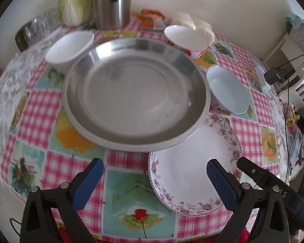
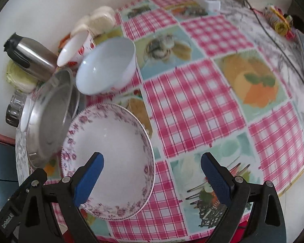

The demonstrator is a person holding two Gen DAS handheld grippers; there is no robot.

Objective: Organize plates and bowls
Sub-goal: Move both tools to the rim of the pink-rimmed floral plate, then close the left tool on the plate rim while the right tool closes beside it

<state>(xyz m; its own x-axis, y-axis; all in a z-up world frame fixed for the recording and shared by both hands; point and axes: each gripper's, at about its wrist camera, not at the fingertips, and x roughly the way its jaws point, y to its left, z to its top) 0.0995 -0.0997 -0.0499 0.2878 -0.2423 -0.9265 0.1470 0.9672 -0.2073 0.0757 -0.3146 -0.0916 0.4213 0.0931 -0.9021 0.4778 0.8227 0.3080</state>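
A large steel plate (image 1: 135, 95) lies mid-table, its near right rim resting over a white floral-rimmed plate (image 1: 192, 174). Around the steel plate stand a white bowl (image 1: 69, 49) at the far left, a red-patterned bowl (image 1: 185, 39) at the far right and a pale blue bowl (image 1: 228, 89) to the right. My left gripper (image 1: 155, 168) is open just short of both plates, holding nothing. In the right wrist view my right gripper (image 2: 152, 164) is open, its left finger over the floral plate (image 2: 109, 154). The steel plate (image 2: 50, 117), pale blue bowl (image 2: 105, 68) and red-patterned bowl (image 2: 75, 48) lie beyond.
A steel kettle (image 1: 111, 2), a cabbage (image 1: 75, 2), glasses (image 1: 36, 27) and white buns (image 1: 194, 23) line the far edge by the wall. A charger and cable (image 1: 273, 77) sit at the right edge. The other gripper's black body (image 1: 263, 179) shows at lower right. Bare checked tablecloth (image 2: 202, 101) spreads right of the plates.
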